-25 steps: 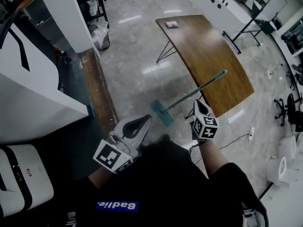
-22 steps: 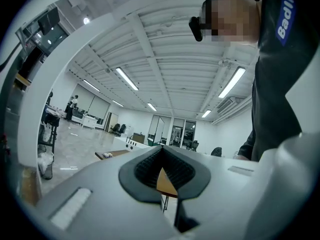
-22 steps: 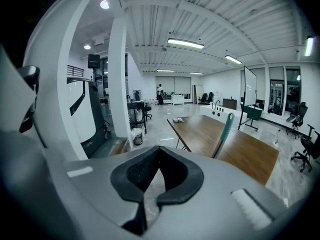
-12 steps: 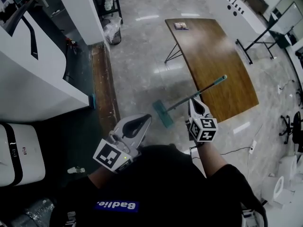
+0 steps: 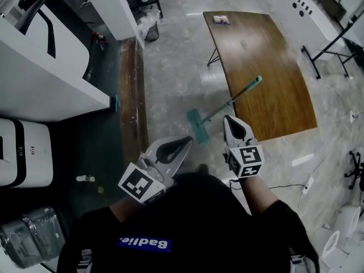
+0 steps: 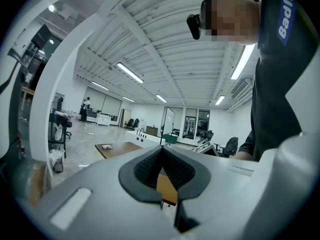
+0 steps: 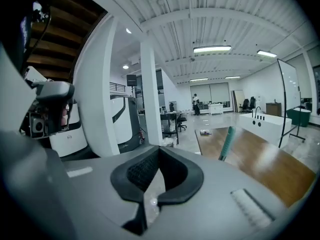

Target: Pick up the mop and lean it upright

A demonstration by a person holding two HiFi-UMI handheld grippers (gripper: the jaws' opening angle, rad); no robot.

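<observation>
Floor (image 5: 170, 78) is polished grey stone, glossy, with light strips reflected in it; a worn wooden strip (image 5: 132, 95) runs along it ahead and left of the left gripper (image 5: 186, 140), with darker flooring beyond that strip. The room is a large open hall: white ribbed ceiling with tube lights, one white pillar (image 5: 122, 4) far ahead on the left, one lined waste bin (image 5: 149, 26) beside it. Counted: one mop (image 5: 197, 127), one wooden table (image 5: 267, 67), one small flat item (image 5: 222, 20) on the table's far end, two grippers. The table is ahead of the right gripper (image 5: 228, 119) and slightly to its right. The mop's teal head is on the floor just ahead of both grippers, between their lines and nearer the right one. Its handle rises away to the right, crossing just ahead of the right gripper's tips, and its upper end is propped on the table's near edge. Left jaws are seen closed tip to tip, nothing clamped. Right jaws are likewise closed and empty, with the handle's end seen ahead and right of them, clear of the pads.
</observation>
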